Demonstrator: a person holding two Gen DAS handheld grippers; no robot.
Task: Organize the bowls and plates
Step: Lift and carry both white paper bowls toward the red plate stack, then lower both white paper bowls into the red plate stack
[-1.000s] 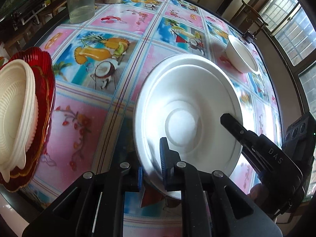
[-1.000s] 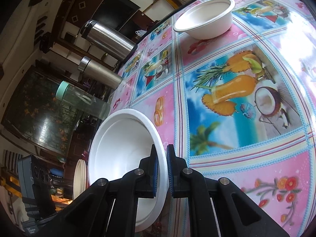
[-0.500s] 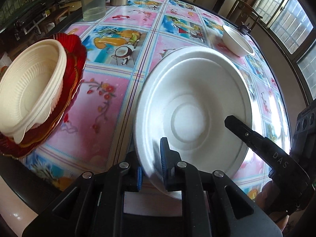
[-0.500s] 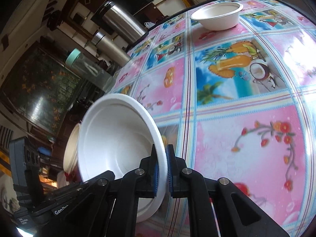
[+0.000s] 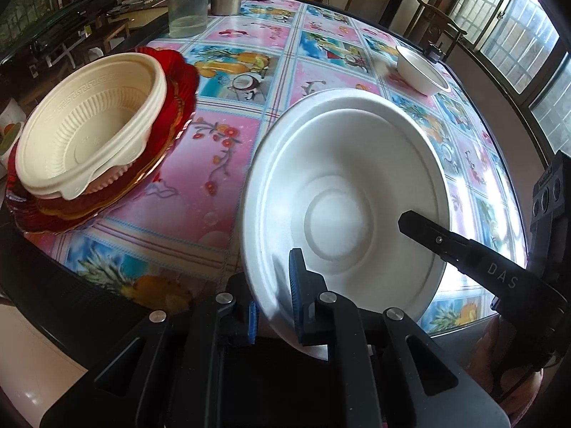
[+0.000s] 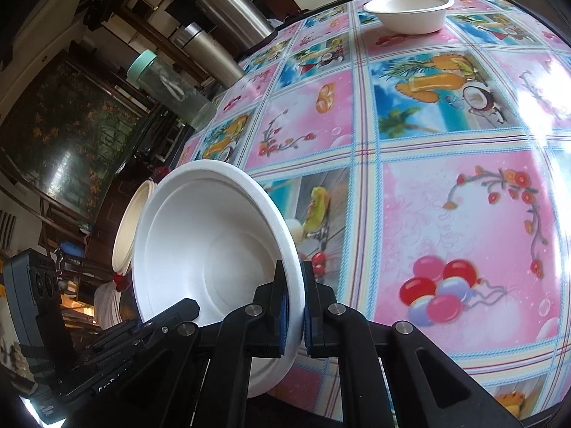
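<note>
A: The left gripper (image 5: 273,296) is clamping the near rim of the white foam bowl (image 5: 342,210), one blue pad inside and one outside. The right gripper (image 6: 293,306) is pinching the same bowl's rim on the opposite side, so both are sharing the load.

B: And where is the bowl sitting relative to the table (image 5: 310,57)?

A: It is hanging tilted above the table's near edge, not resting on it, with its open face turned toward the left camera.

B: Which way is the stack lying?

A: The red plate (image 5: 178,82) is sitting at the table's near-left edge, carrying the cream ribbed bowls (image 5: 89,132) nested on top. From the held bowl that stack is lying to the left, so the left gripper is the nearer one, and I am judging that the carry is heading there.

B: Anything smaller left out?

A: The small white bowl (image 6: 407,10) is standing alone toward the table's far side, well apart from both grippers. It is looking like the last piece still to be gathered.
</note>
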